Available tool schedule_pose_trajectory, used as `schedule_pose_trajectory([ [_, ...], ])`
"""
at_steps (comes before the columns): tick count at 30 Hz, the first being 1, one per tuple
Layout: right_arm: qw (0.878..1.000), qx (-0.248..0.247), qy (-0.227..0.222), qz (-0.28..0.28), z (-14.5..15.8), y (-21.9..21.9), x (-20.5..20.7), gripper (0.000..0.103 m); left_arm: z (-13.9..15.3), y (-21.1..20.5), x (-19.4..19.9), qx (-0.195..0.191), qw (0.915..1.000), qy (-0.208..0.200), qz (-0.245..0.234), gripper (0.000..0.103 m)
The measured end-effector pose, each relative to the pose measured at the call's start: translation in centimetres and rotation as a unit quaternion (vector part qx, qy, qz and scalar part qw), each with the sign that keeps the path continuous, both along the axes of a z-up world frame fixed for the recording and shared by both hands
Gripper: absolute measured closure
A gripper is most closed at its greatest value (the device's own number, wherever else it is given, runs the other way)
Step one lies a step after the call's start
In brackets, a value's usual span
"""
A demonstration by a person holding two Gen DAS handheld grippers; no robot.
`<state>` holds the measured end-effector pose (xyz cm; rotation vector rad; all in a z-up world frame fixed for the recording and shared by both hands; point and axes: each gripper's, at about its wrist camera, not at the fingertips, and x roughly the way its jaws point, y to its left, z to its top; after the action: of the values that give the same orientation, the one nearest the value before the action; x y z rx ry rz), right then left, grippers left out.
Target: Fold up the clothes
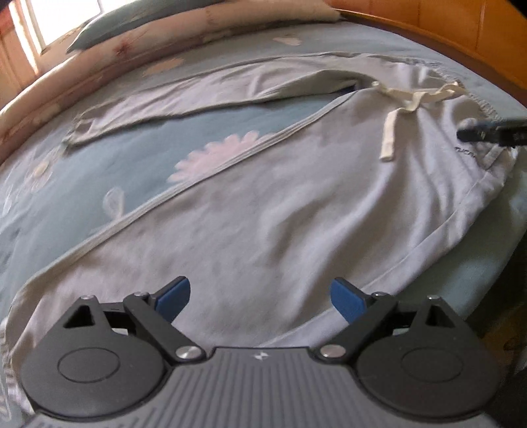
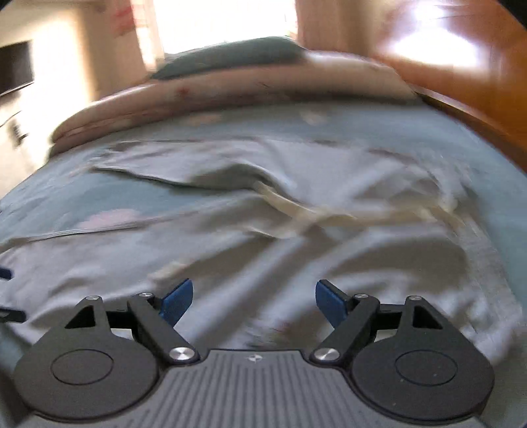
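Light grey sweatpants (image 1: 296, 204) lie spread on a blue floral bedsheet (image 1: 138, 154). The waist with its cream drawstring (image 1: 392, 131) is at the right. One leg runs toward the lower left, the other (image 1: 184, 95) toward the upper left. My left gripper (image 1: 262, 299) hovers open over the near leg with nothing between its blue pads (image 1: 174, 298). A dark finger of the right gripper (image 1: 490, 131) shows beside the waistband. The right wrist view is blurred: the right gripper (image 2: 253, 303) stands open above the sweatpants (image 2: 296, 256), near the drawstring (image 2: 313, 210).
A pink quilt (image 1: 108, 56) and a blue-grey pillow (image 1: 108, 29) lie along the far side of the bed. A wooden board (image 1: 461, 36) borders the bed at the right. The mattress edge (image 1: 487, 263) drops off at the lower right. A bright window (image 2: 227, 23) is behind.
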<state>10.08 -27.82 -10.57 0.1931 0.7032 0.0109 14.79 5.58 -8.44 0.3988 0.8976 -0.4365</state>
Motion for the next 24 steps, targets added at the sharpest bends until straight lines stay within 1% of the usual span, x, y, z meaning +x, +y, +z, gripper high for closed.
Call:
schedule_pose_trajectory([
  [2, 0.998, 0.026, 0.048, -0.017, -1.8, -1.8, -0.3, 0.018, -0.2, -1.4, 0.0, 0.002, 0.9999, -0.002, -0.015, 0.011],
  [5, 0.998, 0.006, 0.054, -0.011, -2.5, -2.7, -2.2, 0.018, -0.4, -3.4, -0.1, 0.011, 0.9991, -0.011, -0.038, 0.011],
  [9, 0.997, 0.028, 0.067, -0.034, -1.5, -4.3, -4.0, 0.018, -0.2, -5.9, -0.6, 0.023, 0.9960, -0.041, -0.076, 0.011],
  [11, 0.996, 0.046, 0.055, -0.061, -0.6, -5.2, -5.4, 0.018, 0.0, -7.2, -0.9, 0.020, 0.9930, -0.062, -0.099, 0.011],
  [13, 0.992, 0.063, 0.036, -0.103, -0.1, -6.7, -7.0, 0.018, 0.0, -8.6, -1.2, 0.015, 0.9899, -0.077, -0.119, 0.010],
  [15, 0.984, 0.090, 0.028, -0.154, -0.5, -9.2, -7.9, 0.018, -0.1, -9.7, -1.4, 0.011, 0.9874, -0.083, -0.134, 0.010],
  [17, 0.972, 0.116, 0.020, -0.204, -0.8, -11.8, -8.9, 0.020, -0.2, -10.7, -1.6, 0.007, 0.9854, -0.085, -0.147, 0.010],
  [19, 0.964, 0.145, 0.008, -0.223, -1.6, -13.5, -8.6, 0.022, -0.4, -11.8, -1.8, 0.003, 0.9833, -0.087, -0.160, 0.010],
  [20, 0.960, 0.159, 0.002, -0.232, -2.0, -14.4, -8.5, 0.026, -0.5, -12.3, -2.0, 0.000, 0.9822, -0.087, -0.166, 0.011],
  [22, 0.950, 0.187, -0.010, -0.249, -2.8, -16.2, -8.2, 0.032, -0.4, -13.0, -2.1, -0.012, 0.9806, -0.082, -0.178, 0.011],
  [23, 0.950, 0.185, -0.016, -0.250, -2.9, -16.3, -7.9, 0.038, -0.4, -13.3, -2.2, -0.019, 0.9796, -0.079, -0.184, 0.011],
  [24, 0.952, 0.182, -0.015, -0.244, -3.0, -16.4, -7.5, 0.050, -0.3, -13.6, -2.3, -0.028, 0.9781, -0.075, -0.192, 0.011],
])
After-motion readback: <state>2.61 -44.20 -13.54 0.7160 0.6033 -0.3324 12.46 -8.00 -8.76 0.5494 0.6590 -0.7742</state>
